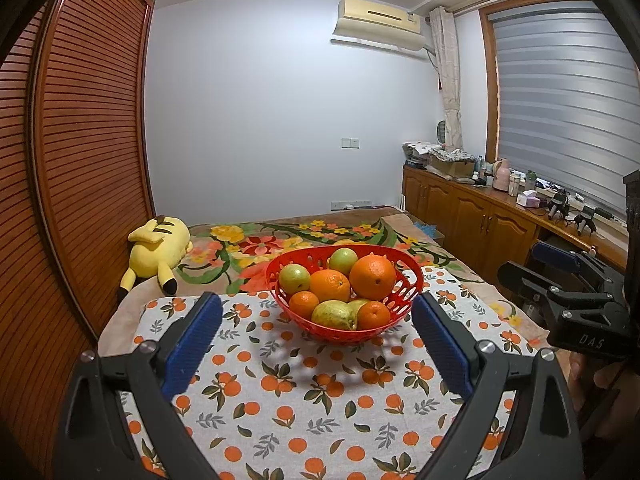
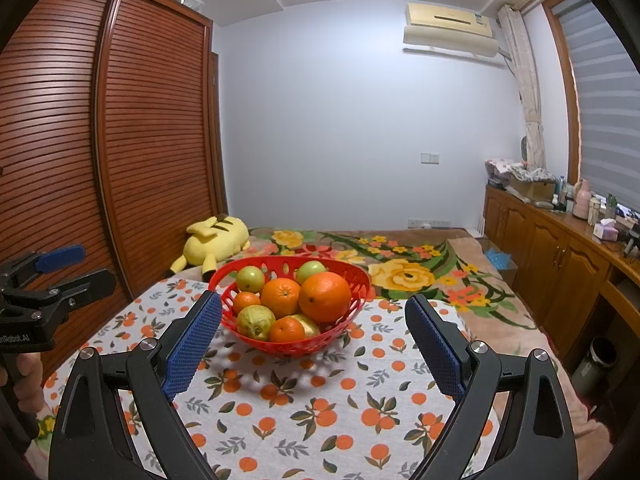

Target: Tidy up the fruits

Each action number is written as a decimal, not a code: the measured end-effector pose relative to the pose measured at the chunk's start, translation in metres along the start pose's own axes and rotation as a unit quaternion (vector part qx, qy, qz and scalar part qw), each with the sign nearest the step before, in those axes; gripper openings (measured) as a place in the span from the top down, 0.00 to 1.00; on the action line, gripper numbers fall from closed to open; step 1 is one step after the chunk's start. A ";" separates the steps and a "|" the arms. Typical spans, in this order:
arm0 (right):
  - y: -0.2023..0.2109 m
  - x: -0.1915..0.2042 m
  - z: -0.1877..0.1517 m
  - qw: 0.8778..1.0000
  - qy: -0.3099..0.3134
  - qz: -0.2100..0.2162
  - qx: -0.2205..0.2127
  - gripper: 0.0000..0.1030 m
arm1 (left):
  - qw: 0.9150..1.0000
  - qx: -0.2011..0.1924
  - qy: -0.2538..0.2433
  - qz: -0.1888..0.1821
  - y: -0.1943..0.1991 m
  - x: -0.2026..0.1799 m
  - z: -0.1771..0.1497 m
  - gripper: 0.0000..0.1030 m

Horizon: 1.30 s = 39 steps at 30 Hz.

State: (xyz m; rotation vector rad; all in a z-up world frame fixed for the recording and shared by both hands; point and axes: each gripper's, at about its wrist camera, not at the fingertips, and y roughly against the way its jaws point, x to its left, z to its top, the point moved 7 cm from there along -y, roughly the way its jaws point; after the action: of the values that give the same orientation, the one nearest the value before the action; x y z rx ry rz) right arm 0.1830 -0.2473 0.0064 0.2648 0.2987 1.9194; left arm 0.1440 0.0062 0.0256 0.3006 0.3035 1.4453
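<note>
On the worktop with the orange-print cloth (image 1: 304,412) stood one red basket (image 1: 414,286). In it we counted four oranges, the largest (image 1: 373,277) at the right, two green round fruits and two yellowish ones. A yellow plush toy (image 1: 158,250) lay on the bed behind. We held the left claw (image 1: 318,342) and right claw (image 2: 314,344) before the basket, both wide open and empty.

Red basket (image 1: 408,280); orange-print white cloth (image 1: 280,400); yellow plush (image 1: 160,246); blue-padded black left tongs (image 1: 318,336).
</note>
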 end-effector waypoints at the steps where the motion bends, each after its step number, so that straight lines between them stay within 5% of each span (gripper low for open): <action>1: 0.000 0.000 0.000 1.000 0.000 0.000 0.000 0.08 | 1.000 0.000 0.000 0.000 0.000 0.000 0.001 0.06; 39: -0.001 0.002 -0.001 1.000 -0.001 0.002 0.001 0.08 | 1.000 -0.003 0.002 -0.002 0.005 -0.005 0.000 0.06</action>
State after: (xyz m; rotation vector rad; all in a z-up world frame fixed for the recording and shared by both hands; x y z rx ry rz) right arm 0.1830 -0.2447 0.0055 0.2678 0.2993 1.9231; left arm 0.1390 0.0018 0.0273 0.2922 0.3022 1.4436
